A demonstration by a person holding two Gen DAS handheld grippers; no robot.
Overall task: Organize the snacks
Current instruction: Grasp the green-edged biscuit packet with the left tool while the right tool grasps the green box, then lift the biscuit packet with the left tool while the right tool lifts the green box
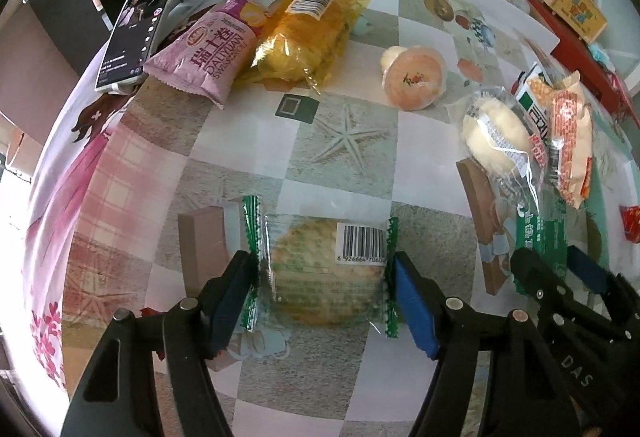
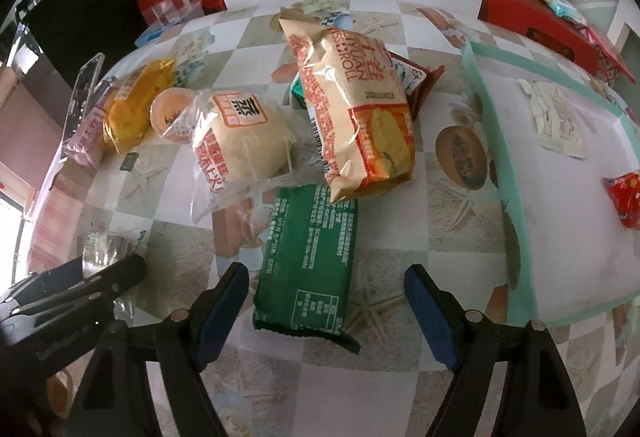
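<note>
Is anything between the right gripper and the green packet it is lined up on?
Nothing visible. The right gripper has its jaws standing on either side of the green packet's near end with bare tablecloth in the gaps. Only the packet's far end is covered, by the orange Swiss roll bag.

— Where are my two tools right now?

— My left black two-finger gripper with blue pads (image 1: 322, 293) points steeply down, jaws straddling something, both pads at its crimped ends.

— And the other one?

— My right black gripper with blue pads (image 2: 326, 311) is tilted down likewise, jaws spread apart, the pads clear on both sides of what lies between them.
</note>
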